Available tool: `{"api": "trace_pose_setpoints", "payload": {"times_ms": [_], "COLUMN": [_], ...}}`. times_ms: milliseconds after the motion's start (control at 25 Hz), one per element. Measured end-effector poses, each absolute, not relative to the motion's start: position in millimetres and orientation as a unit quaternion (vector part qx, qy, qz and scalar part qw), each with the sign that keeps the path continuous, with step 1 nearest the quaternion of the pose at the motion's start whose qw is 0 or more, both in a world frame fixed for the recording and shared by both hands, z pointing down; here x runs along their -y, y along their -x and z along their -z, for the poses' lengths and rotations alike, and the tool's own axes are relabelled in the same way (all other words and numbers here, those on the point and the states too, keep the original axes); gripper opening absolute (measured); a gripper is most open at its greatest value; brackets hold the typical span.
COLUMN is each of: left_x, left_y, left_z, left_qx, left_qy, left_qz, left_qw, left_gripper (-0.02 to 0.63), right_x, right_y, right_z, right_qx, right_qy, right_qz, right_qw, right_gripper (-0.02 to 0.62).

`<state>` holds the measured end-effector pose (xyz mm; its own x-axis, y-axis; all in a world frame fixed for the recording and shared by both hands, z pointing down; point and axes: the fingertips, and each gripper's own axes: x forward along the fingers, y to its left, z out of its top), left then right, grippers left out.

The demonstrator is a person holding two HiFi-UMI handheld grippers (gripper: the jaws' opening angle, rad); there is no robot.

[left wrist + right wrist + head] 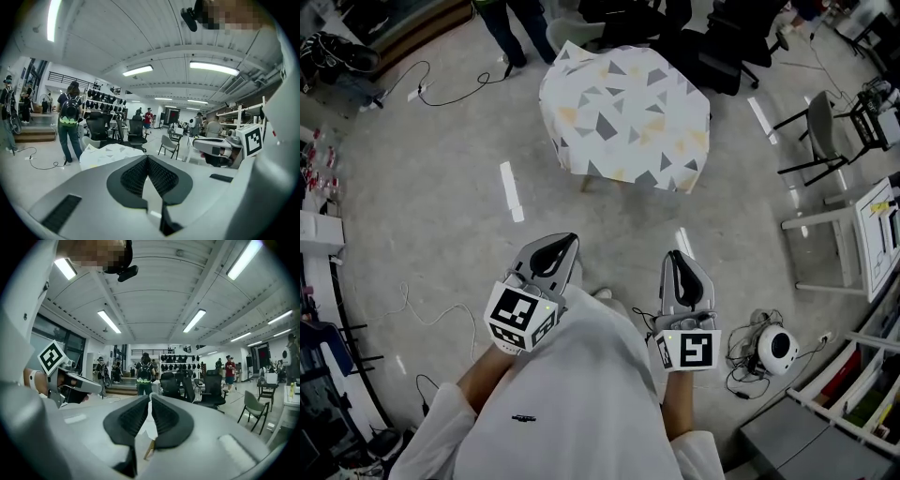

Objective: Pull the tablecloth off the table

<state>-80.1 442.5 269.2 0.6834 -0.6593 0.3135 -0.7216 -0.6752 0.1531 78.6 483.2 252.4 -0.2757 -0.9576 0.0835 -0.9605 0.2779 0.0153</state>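
Note:
The tablecloth (pixel 623 117), white with grey and yellow triangles, drapes over a small table in the far middle of the head view; one table leg (pixel 586 183) shows under its hem. The cloth (pixel 112 152) also appears beyond the left jaws in the left gripper view. Both grippers are held close to the person's body, well short of the table. My left gripper (pixel 572 239) (pixel 147 157) is shut and empty. The right gripper (pixel 675 255) (pixel 150 395) stands open by a narrow slit, with nothing between its pads.
Black office chairs (pixel 712 47) stand behind the table, a grey chair (pixel 820 122) and a white rack (pixel 862 234) to the right. A person (pixel 511 28) stands at the far left. Cables (pixel 441 89) and a round white device (pixel 776 349) lie on the floor.

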Motion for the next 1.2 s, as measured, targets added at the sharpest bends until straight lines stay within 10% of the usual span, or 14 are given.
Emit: {"api": "trace_pose_setpoints", "payload": {"times_ms": [1200], "left_x": [-95.8], "left_y": [183.1], "left_z": [-273.8], "left_qx": [0.364], "left_qy": [-0.906], "left_qz": [-0.130], "left_qw": [0.174], "left_gripper": [0.006], "right_x": [-141.9], "right_y": [22.4], "right_z": [-264.9], "right_qx": [0.784], "right_qy": [-0.615], "right_qz": [-0.075], "right_qw": [0.045], "right_gripper": [0.034]}}
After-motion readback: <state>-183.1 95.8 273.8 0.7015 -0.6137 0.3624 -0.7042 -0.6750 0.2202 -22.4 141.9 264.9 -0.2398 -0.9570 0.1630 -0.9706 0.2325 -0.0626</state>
